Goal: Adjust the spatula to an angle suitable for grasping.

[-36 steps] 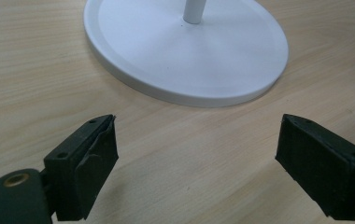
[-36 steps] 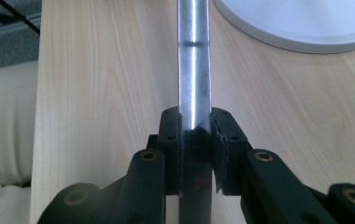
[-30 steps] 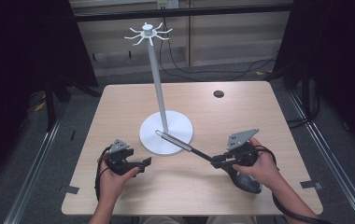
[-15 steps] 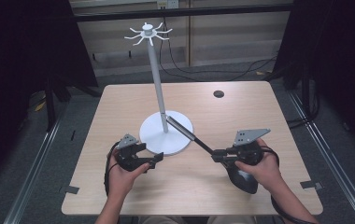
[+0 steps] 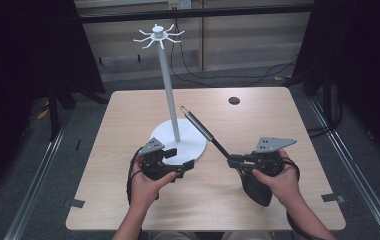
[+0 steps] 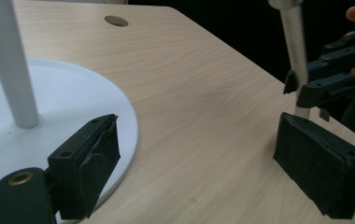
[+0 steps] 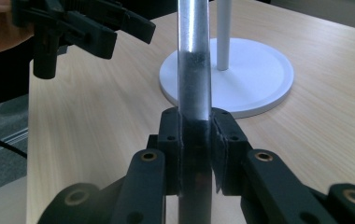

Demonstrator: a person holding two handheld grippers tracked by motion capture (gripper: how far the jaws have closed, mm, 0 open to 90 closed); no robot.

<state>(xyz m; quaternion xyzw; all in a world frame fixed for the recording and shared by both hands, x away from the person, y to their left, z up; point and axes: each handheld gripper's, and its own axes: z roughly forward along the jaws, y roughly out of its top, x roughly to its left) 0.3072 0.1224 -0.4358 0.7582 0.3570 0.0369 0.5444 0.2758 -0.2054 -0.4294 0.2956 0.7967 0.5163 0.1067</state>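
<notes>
My right tongs [image 5: 234, 161] are clamped on the dark grip end of a long utensil handle [image 5: 200, 126]; in the right gripper view the pads [image 7: 222, 135] press it from both sides. The handle rises from those jaws at a slant, up and away from me, and its metal tip hangs over the far rim of the white round base [image 5: 194, 148], just beside the white pole [image 5: 168, 90] but apart from it. My left tongs [image 5: 180, 161] hold nothing; their jaws stand wide, one pad [image 6: 94, 154] over the near edge of the base, the other over bare wood. Between the two tongs lies open table [image 5: 218, 200], and more of it runs past my right hand to the table edge. The pole with its hook crown [image 5: 158, 36] stands closest in the handle's way. A small dark hole [image 5: 234, 100] sits in the tabletop well beyond.
</notes>
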